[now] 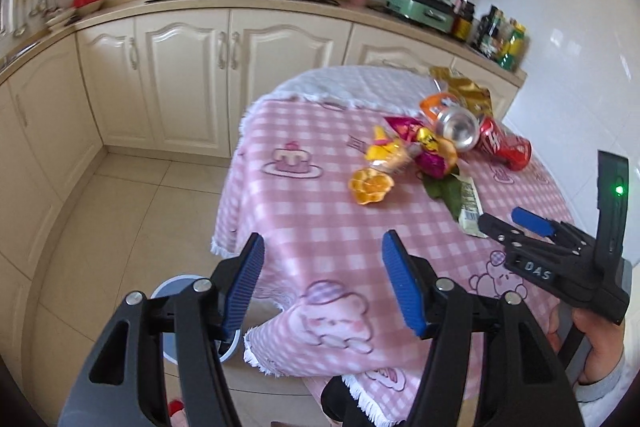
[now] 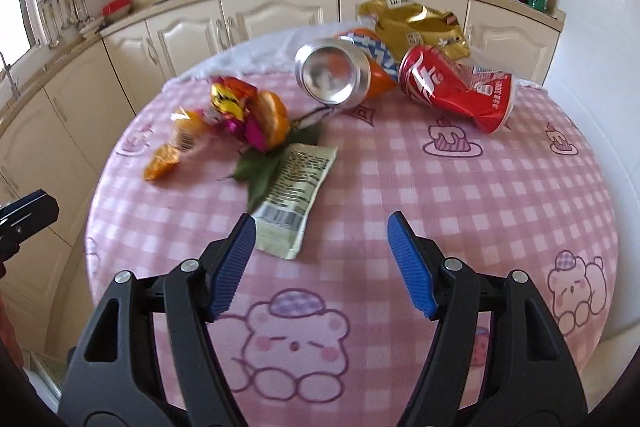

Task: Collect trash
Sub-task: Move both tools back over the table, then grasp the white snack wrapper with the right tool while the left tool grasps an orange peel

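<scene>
Nothing looked collected yet: both the left tongs (image 1: 322,281) and right tongs (image 2: 320,259) hung apart and empty, while cans (image 2: 456,87), wrappers (image 2: 294,187) and orange peel (image 1: 370,187) lay across the surface's (image 2: 480,211) far side.

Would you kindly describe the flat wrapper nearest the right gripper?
On the pink checked tablecloth, ahead of the open right gripper, lies a pale green sachet. It partly covers a green leaf and alone shows a barcode and black print.
</scene>
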{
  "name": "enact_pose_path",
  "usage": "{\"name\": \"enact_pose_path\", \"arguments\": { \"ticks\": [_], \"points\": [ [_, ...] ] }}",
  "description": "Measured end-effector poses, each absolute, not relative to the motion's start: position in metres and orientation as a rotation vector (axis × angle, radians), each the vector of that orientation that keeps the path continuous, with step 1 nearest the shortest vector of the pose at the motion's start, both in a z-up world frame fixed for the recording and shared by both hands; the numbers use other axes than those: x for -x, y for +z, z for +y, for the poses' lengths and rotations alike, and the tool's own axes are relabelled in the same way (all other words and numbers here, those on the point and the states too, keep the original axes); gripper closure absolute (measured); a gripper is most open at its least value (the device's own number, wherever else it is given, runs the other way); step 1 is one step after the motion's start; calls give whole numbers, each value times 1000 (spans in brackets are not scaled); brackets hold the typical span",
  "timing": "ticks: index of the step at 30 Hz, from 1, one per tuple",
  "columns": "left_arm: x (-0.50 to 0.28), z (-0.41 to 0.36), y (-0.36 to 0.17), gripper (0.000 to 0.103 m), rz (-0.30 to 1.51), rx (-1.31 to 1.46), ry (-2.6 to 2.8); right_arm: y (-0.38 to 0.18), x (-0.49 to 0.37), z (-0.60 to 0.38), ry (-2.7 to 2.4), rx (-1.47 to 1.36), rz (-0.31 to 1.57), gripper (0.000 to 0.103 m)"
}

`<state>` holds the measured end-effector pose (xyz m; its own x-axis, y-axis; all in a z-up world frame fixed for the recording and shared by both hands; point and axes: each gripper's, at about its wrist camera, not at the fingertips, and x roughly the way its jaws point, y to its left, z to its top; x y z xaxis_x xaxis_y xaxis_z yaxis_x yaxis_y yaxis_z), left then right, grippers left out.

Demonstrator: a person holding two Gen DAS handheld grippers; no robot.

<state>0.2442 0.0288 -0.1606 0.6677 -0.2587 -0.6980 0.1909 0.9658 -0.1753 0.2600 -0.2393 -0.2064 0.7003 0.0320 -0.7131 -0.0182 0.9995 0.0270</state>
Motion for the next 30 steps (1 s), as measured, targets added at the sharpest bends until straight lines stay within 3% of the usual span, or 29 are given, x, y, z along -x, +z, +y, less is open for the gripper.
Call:
{"name": "enact_pose_path", "arguments": {
  "ticks": [9, 10, 11, 12, 22, 23, 24, 25, 30],
  "points": [
    [-277, -1, -177, 43, 850, 49, -273, -217, -300, -228, 92, 24, 876, 35],
    [-282, -5, -179, 43, 856, 52, -282, -215, -300, -227, 101, 21, 877, 47],
    [-284, -7, -179, 43, 860, 51, -289, -214, -300, -229, 113, 26, 874, 66],
    [-287, -11, -181, 43, 864, 50, -301, -214, -300, -231, 118, 34, 874, 72],
    [-321, -39, -193, 44, 883, -24, -300, -213, -276, -261, 136, -23, 847, 79],
    [-323, -40, -193, 47, 884, -23, -290, -213, -274, -263, 134, -30, 843, 79],
    [-324, -40, -193, 60, 884, -26, -282, -213, -272, -266, 131, -35, 838, 79],
    [-326, -40, -193, 65, 882, -40, -269, -213, -270, -267, 130, -39, 837, 80],
    [-320, -41, -192, 68, 874, -54, -274, -208, -263, -269, 138, -72, 812, 81]
  ]
}}
